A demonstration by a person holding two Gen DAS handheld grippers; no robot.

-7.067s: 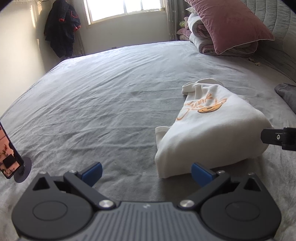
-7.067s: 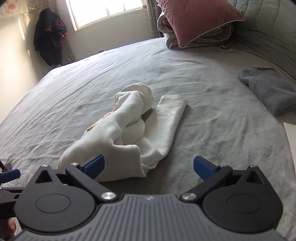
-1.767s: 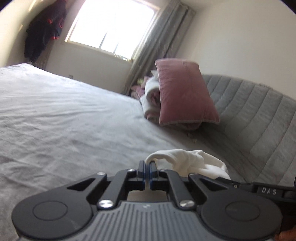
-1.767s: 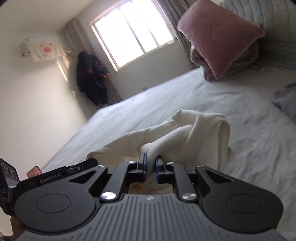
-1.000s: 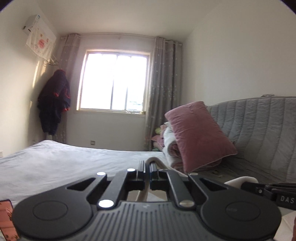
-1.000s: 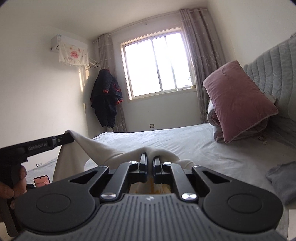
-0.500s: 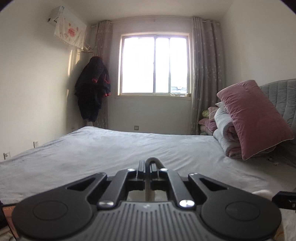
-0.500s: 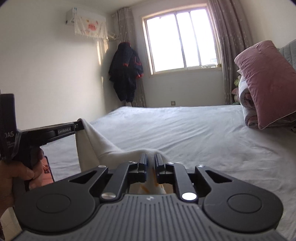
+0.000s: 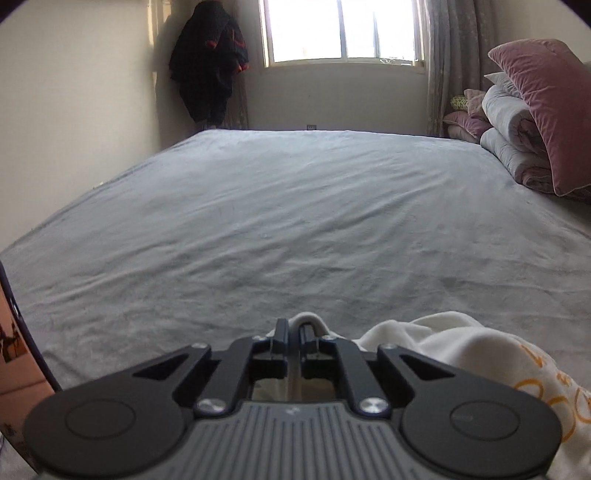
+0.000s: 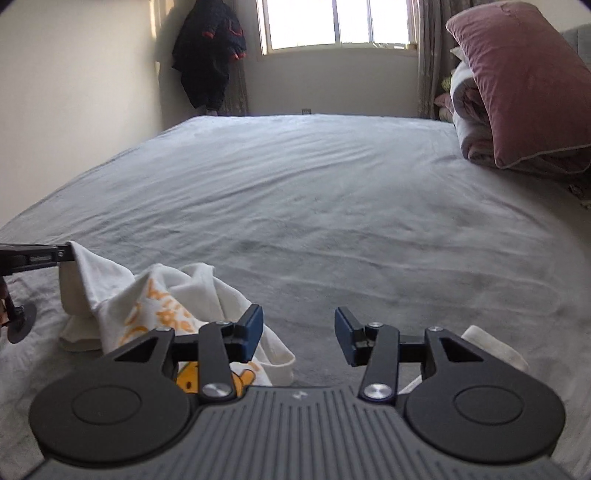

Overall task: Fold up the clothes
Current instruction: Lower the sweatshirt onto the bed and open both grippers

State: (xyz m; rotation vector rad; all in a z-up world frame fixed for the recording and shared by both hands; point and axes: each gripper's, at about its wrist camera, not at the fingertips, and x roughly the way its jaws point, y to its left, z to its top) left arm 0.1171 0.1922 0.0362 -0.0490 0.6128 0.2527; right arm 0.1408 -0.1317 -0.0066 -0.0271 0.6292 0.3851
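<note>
Left wrist view: wide grey bed (image 9: 295, 221) filling most of the frame, sheet lightly creased, running back to a bright window (image 9: 341, 29). Pink pillow (image 9: 543, 110) propped on rolled bedding (image 9: 506, 136) at the far right edge of the bed. Dark jacket (image 9: 208, 55) hanging in the far corner, left of the window. White sweatshirt (image 9: 480, 350) with orange print bunched on the bed at lower right, just beside the tool body. Left gripper (image 9: 294, 334) pinched tight on a loop of the sweatshirt's white edge, cloth poking up between the closed fingers. Edge of a phone screen on a stand (only partly in frame) at far left (image 9: 14, 332).

Right wrist view: same bed (image 10: 332, 203), window and pink pillow (image 10: 517, 85) ahead. Sweatshirt (image 10: 159, 306) heaped at lower left, one corner lifted clear of the sheet and clamped in the left gripper's tip (image 10: 68, 253), reaching in from the left edge. Right gripper (image 10: 299, 332) spread wide and holding nothing, blue pads apart over bare sheet, left pad just above the garment's hem. Small fold of white cloth (image 10: 495, 347) peeking out behind the right finger linkage.
</note>
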